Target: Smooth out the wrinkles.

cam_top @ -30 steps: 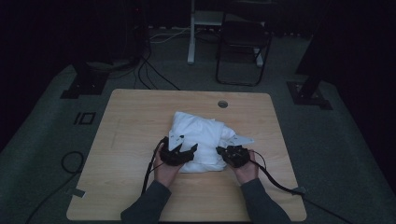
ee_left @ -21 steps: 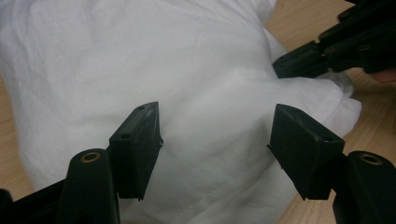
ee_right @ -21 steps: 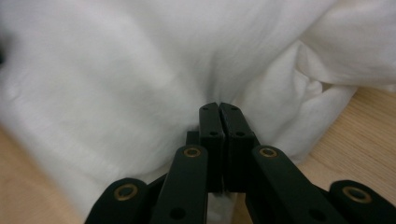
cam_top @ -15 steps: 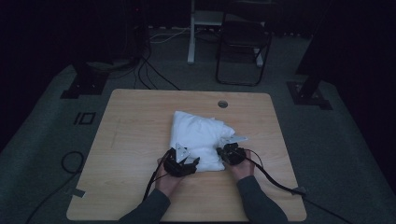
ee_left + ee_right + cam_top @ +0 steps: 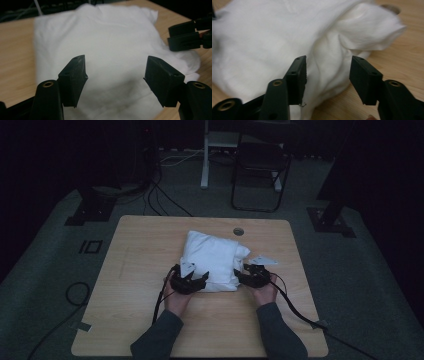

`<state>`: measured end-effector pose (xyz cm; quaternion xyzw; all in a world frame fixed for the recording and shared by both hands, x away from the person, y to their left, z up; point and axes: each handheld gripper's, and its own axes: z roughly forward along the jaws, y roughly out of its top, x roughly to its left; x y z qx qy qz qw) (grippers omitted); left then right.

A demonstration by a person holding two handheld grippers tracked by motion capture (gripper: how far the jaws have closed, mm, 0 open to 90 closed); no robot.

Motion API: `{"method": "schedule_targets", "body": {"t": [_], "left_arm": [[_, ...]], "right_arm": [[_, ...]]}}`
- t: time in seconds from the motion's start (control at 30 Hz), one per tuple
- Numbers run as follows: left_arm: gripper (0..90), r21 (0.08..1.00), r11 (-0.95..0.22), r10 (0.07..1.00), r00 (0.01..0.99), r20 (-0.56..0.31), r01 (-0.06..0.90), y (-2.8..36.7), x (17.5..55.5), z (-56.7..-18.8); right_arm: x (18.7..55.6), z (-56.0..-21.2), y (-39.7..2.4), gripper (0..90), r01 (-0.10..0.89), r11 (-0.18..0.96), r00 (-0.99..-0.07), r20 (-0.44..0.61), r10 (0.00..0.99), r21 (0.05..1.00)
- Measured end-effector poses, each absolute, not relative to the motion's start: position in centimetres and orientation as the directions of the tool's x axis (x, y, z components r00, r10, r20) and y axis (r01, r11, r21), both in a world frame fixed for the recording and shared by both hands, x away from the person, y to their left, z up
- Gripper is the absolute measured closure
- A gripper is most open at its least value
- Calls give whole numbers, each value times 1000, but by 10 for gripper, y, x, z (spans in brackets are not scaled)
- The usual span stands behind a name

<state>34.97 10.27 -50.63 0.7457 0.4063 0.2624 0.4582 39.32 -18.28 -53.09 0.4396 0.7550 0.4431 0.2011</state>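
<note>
A: What's cut off or hidden here?
B: The bulky white folded cloth (image 5: 287, 45) runs past the right gripper view's top and left edges.
A: Anything blurred?
B: The round hole in the light wooden table (image 5: 390, 8) behind it is out of focus.

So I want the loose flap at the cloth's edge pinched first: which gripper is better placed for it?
The right gripper, probably. Its open jaws already straddle a raised fold of the white cloth beside the loose flap. The left gripper is open over the flat middle of the near edge.
</note>
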Motion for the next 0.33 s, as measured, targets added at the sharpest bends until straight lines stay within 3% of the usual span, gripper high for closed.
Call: {"method": "schedule_targets", "body": {"t": [0.17,0.33], "left_arm": [[337,903,-257,861,506,51,345,134,335,-499],[337,903,-209,893,450,20,374,162,335,-498]], "right_arm": [[373,-527,-200,430,468,235,-536,63,842,852],[364,-526,-215,415,468,206,-521,80,850,859]]}}
